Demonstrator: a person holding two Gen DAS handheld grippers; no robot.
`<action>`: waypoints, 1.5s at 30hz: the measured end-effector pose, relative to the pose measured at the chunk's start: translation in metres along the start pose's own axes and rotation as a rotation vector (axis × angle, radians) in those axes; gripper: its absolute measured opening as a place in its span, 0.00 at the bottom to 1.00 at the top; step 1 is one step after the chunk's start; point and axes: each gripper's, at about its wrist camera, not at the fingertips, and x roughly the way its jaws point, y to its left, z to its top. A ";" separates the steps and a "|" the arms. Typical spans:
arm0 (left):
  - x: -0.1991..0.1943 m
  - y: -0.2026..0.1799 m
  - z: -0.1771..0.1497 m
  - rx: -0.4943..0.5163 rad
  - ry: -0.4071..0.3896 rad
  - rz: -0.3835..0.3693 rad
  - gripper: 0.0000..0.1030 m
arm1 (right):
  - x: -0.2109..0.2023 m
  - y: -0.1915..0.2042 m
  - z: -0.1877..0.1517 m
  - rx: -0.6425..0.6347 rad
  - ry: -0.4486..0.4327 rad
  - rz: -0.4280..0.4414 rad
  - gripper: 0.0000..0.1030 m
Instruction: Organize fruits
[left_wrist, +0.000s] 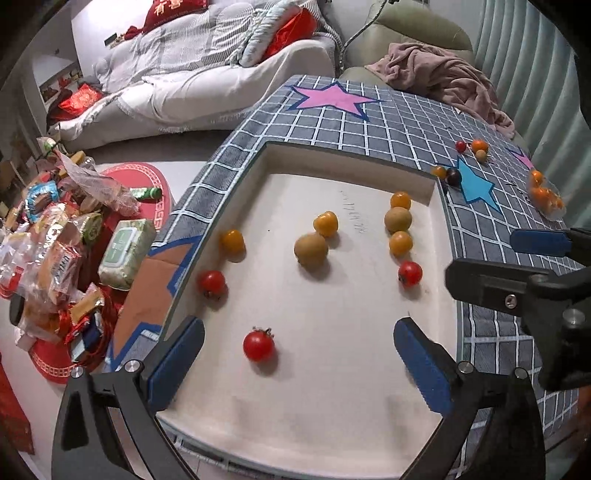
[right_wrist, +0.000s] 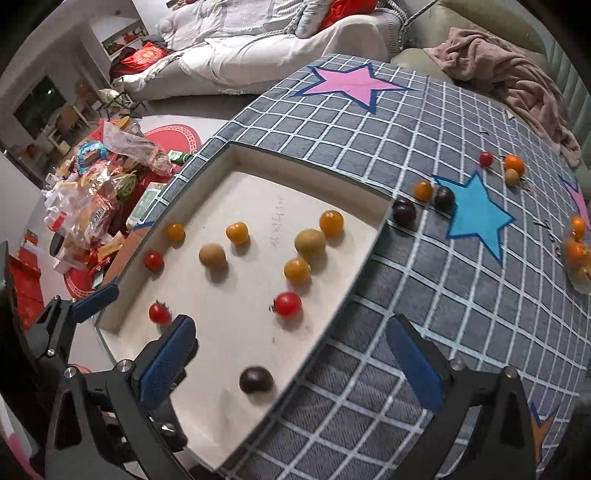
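A shallow white tray (left_wrist: 332, 387) (right_wrist: 229, 417) sits on a grey checked cloth. It holds red tomatoes (left_wrist: 258, 345), yellow tomatoes (left_wrist: 325, 223) and brown kiwis (left_wrist: 311, 250). A dark purple fruit (right_wrist: 256, 379) lies in the tray near its front edge. My left gripper (left_wrist: 299, 365) is open and empty above the tray, with a red tomato between its fingers. My right gripper (right_wrist: 291, 365) is open and empty over the tray's right edge; it also shows in the left wrist view (left_wrist: 517, 266). More small fruits (right_wrist: 404, 212) lie on the cloth beside a blue star (right_wrist: 476, 218).
A clear bag of orange fruits (right_wrist: 576, 254) lies at the cloth's right edge. A pink blanket (right_wrist: 517, 77) is on the chair behind. Snack packets (left_wrist: 55, 251) are piled on the floor to the left, next to a sofa (left_wrist: 192, 85).
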 end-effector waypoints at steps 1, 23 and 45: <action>-0.003 -0.001 -0.002 0.006 -0.001 0.007 1.00 | -0.003 0.000 -0.004 -0.007 0.003 -0.004 1.00; -0.044 -0.017 -0.032 0.084 -0.024 0.078 1.00 | -0.029 0.022 -0.035 -0.091 -0.036 -0.053 1.00; -0.042 -0.025 -0.034 0.087 -0.010 0.080 1.00 | -0.023 0.019 -0.036 -0.084 -0.025 -0.047 1.00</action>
